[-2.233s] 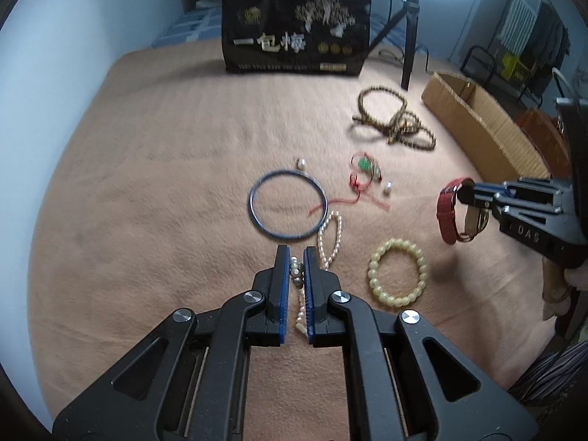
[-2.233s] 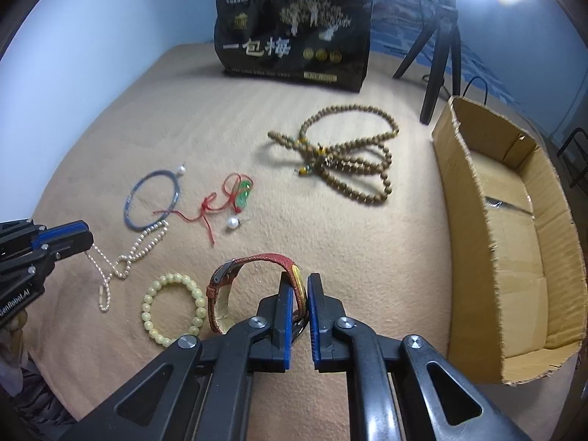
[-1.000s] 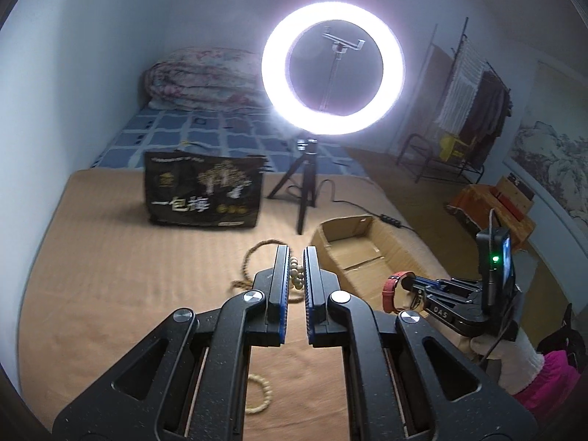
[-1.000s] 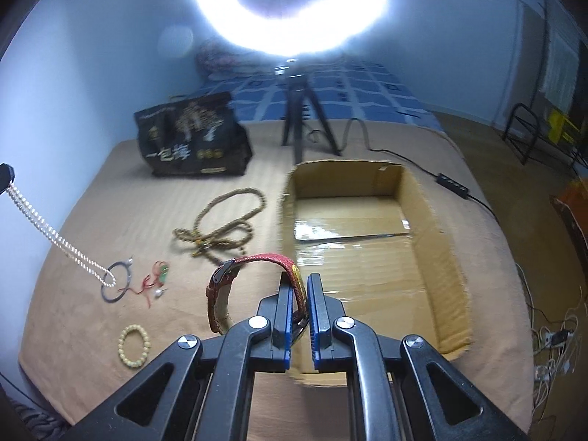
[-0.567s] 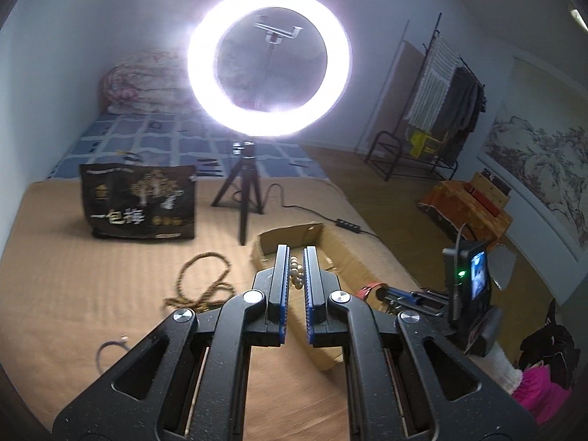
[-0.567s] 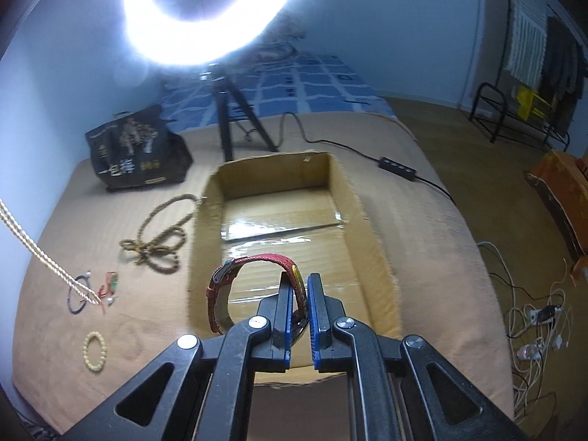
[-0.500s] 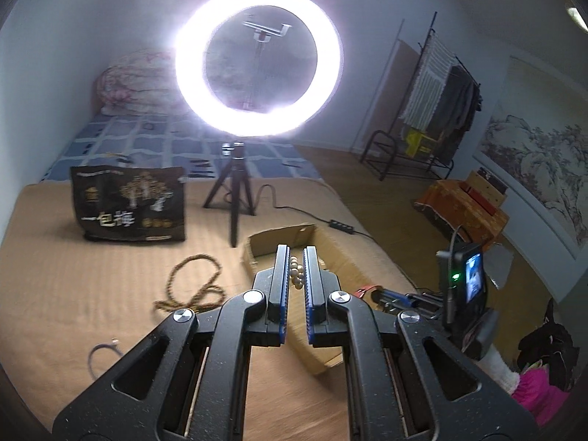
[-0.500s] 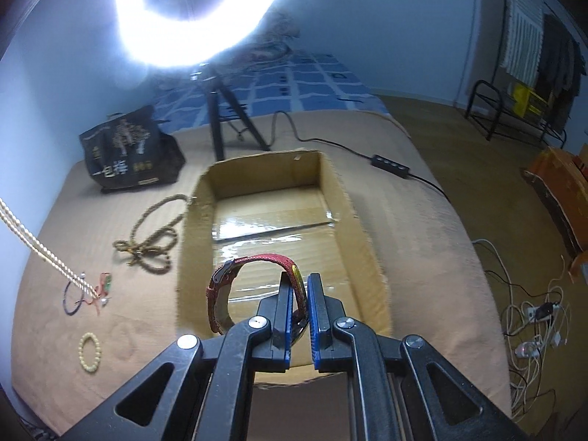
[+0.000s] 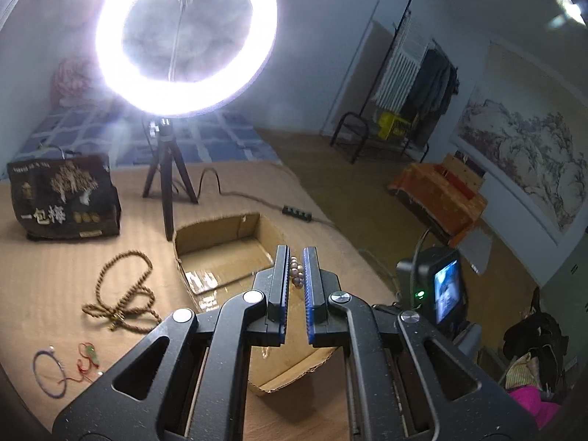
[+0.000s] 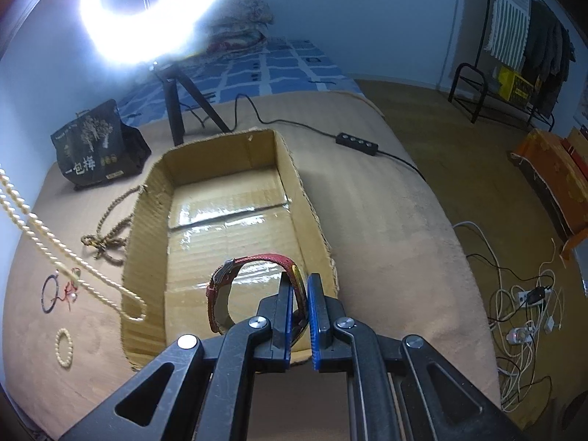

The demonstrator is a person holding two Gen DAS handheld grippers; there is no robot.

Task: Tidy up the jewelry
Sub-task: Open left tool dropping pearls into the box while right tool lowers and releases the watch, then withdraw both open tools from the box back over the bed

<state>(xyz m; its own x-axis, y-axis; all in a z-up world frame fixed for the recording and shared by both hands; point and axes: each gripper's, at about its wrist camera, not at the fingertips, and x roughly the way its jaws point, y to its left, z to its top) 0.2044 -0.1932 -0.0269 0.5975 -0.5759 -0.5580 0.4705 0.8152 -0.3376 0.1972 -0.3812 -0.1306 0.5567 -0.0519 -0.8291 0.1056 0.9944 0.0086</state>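
My left gripper (image 9: 296, 255) is shut on a pearl necklace (image 9: 296, 273); its strand hangs down over the near left corner of the cardboard box in the right wrist view (image 10: 66, 257). My right gripper (image 10: 299, 284) is shut on a red-strapped watch (image 10: 253, 286) and holds it above the near end of the open cardboard box (image 10: 147, 217), which also shows in the left wrist view (image 9: 217, 228). A brown bead necklace (image 9: 121, 305), a blue bangle (image 9: 49, 373), a red cord with a green charm (image 9: 88, 354) and a pale green bead bracelet (image 10: 64, 345) lie on the tan mat.
A ring light on a tripod (image 9: 165, 169) stands behind the box, with a black bag (image 9: 64, 198) to its left. A power strip (image 10: 358, 143) and cable lie to the box's right. The mat's right edge (image 10: 452, 242) drops to the floor.
Both grippers have lifted their jewelry off the mat and moved right, over the cardboard box. The pearl strand now hangs at the box's near left corner.
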